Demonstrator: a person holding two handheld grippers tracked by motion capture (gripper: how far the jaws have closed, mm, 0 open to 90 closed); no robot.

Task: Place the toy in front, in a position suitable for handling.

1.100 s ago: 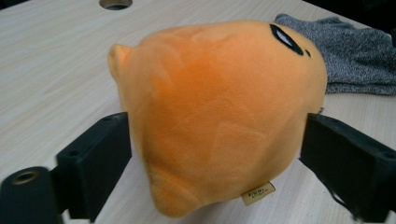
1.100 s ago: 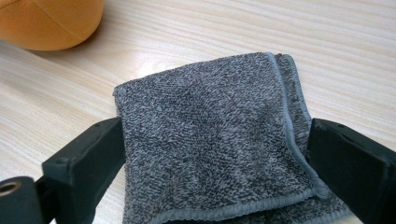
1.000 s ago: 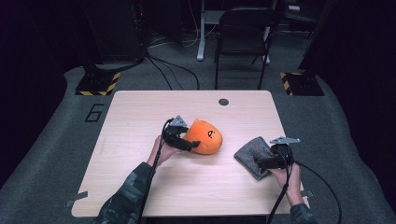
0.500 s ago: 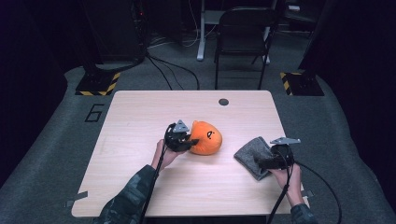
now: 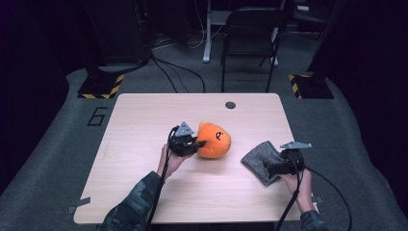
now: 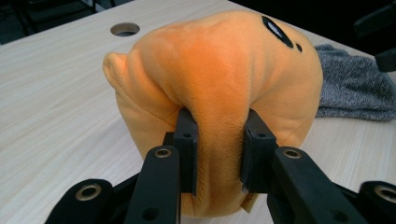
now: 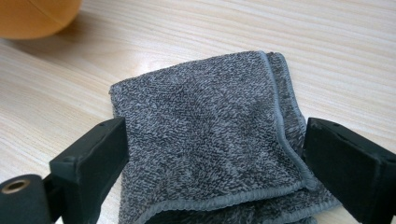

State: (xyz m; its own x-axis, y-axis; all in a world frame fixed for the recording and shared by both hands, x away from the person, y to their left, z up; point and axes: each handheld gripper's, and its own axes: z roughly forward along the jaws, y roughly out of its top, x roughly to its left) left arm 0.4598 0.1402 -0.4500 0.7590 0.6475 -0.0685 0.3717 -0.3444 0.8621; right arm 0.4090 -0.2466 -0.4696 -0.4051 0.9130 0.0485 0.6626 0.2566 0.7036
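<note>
An orange plush toy with a black face mark lies mid-table. My left gripper is at its left side, shut on a pinched fold of the plush; its jaws have just been closing on that fold. In the left gripper view, the left gripper squeezes the orange fabric between both pads. A folded grey towel lies to the right. My right gripper rests at its near edge. Seen from the right gripper view, the right gripper stands open, its jaws either side of the flat towel.
The light wooden table has a round cable hole near its far edge. A dark chair stands beyond the table. The towel lies just behind the plush in the left gripper view.
My left gripper went from open beside the plush to shut on it and shifted slightly right and up with it. The right gripper and towel stayed put.
</note>
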